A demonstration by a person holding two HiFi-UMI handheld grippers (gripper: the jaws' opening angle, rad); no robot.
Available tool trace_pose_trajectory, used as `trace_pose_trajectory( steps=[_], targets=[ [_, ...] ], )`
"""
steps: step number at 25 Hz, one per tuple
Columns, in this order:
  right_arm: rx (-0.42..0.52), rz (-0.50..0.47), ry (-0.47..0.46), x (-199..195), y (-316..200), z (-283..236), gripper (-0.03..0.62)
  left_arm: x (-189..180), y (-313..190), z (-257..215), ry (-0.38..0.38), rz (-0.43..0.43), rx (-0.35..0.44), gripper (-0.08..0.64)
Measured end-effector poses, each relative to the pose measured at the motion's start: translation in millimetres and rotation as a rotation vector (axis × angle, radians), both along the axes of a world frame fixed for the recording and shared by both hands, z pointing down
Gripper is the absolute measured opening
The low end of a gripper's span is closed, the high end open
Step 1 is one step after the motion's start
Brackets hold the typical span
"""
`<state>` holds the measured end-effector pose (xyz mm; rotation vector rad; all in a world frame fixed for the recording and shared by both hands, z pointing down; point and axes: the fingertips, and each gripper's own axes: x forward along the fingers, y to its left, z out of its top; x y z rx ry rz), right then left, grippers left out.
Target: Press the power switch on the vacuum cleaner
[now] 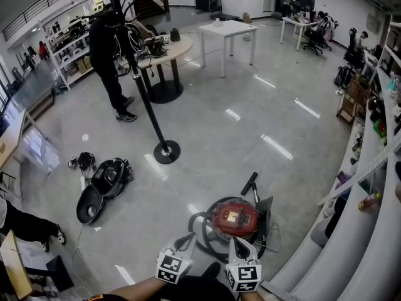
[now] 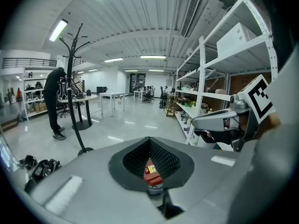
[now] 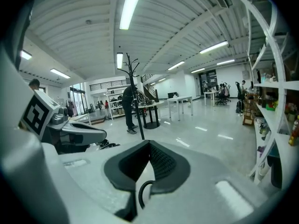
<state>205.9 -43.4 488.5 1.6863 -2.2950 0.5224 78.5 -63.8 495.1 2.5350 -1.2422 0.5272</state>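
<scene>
Vacuum cleaner (image 1: 235, 219), red-bodied with a grey hose (image 1: 202, 234) looped round it, lies on a polished office floor just beyond the fingertips of two hand-held grippers. The left gripper (image 1: 190, 238) has its fingers drawn together at the tips and clamps nothing; through the slim gap behind those tips, its own view shows the red body directly ahead and below. The right gripper (image 1: 241, 243) has its fingers together and empty too, with a loop of the hose lying under them, and it hangs nearer the machine, apart from it. Neither pair of fingers touches the cleaner, and its power switch cannot be picked out. Well beyond the fingertips and to their left, a black coat stand (image 1: 145, 99) rises from a round base, dark gear (image 1: 103, 184) lies on the floor, and a person in black (image 1: 106, 49) stands at a round table (image 1: 164, 49). White shelving (image 1: 376, 187) curves along to the right of the fingers.
</scene>
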Motion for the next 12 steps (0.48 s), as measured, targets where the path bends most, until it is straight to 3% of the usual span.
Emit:
trace_pose_trajectory(
  steps=[5,12],
  targets=[
    [0.021,0.000,0.011,-10.3,3.6,-10.1,-0.008,-3.4,11.3,-16.2,-0.007,0.033,0.057,0.015],
    [0.013,-0.012,0.063,-48.0,28.8,-12.1,-0.008,-43.7,33.2,-13.9,0.008,0.038,0.065,0.015]
  ],
)
